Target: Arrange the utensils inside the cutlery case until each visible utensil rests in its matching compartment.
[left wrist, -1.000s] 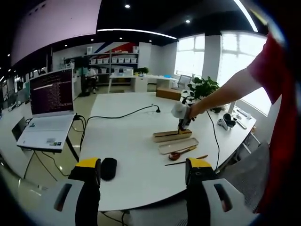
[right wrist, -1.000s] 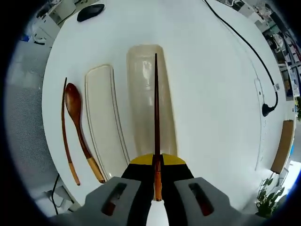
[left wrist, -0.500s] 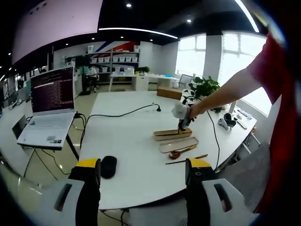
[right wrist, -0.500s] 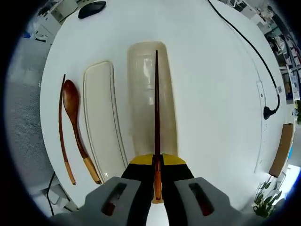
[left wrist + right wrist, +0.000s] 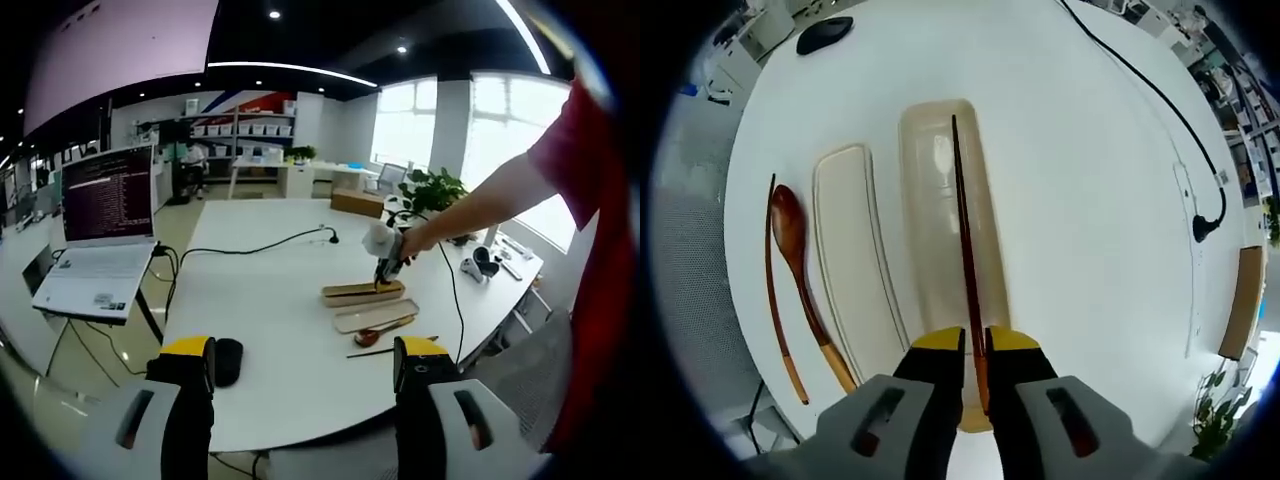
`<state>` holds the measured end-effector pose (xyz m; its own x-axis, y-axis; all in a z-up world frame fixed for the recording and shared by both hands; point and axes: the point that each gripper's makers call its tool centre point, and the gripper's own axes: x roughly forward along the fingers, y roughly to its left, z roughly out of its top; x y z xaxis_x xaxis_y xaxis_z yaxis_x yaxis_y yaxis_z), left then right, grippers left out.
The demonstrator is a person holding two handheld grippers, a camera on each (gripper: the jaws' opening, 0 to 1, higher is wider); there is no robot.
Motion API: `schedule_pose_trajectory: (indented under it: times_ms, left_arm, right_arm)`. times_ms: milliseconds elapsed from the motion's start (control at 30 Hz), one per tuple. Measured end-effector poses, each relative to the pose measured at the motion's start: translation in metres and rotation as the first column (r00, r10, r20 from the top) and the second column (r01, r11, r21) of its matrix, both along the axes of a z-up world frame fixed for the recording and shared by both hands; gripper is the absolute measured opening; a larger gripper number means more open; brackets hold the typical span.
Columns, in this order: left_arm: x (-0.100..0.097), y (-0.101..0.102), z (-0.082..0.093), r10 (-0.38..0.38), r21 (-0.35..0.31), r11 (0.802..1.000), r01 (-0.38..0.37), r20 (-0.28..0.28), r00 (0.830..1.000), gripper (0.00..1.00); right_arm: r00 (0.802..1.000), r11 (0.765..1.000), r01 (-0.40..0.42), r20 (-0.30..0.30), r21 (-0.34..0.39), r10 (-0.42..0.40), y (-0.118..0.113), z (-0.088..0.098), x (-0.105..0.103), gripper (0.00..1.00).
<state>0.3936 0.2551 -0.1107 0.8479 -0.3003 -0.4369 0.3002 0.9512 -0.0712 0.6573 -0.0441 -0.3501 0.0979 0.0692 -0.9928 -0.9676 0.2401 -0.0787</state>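
Note:
In the right gripper view a beige cutlery case [image 5: 932, 250] lies lengthwise on the white table [image 5: 1080, 200]. A dark chopstick [image 5: 964, 250] runs along it, its near end between my right gripper [image 5: 977, 350] jaws. These stand a little apart, with dark gaps beside the stick. Left of the case lie a flat lid [image 5: 852, 260], a wooden spoon [image 5: 800, 270] and a second chopstick [image 5: 777, 290]. My left gripper [image 5: 305, 352] is wide open and holds nothing, far from the case [image 5: 362, 292]. The right gripper [image 5: 386, 268] shows there in a person's hand over the case end.
A black mouse [image 5: 227, 362] lies on the table by my left jaw. A laptop [image 5: 100, 230] stands on a stand to the left. A black cable [image 5: 1160, 110] runs across the table beyond the case. A plant [image 5: 432, 188] stands at the far edge.
The right jaws have parted slightly around the chopstick, and its far tip has swung left over the case. The left gripper has held still.

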Motion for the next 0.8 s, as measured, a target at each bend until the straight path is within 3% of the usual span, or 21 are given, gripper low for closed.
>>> schedule_pose_trajectory:
  times_ms: [333,800]
  left_arm:
    - [-0.002,-0.004,0.000,-0.019,-0.002,1.000,0.019,0.009,1.000,0.75]
    - [-0.010,-0.010,0.006,-0.057,-0.015,0.998,0.058,0.033,0.998,0.75]
  right_arm:
    - [0.999,0.999,0.028,0.022,0.029,-0.028,-0.005,0.013,0.000,0.10]
    - [0.997,0.997,0.039,0.068,0.072,-0.044,-0.014,0.042,-0.023,0.10]
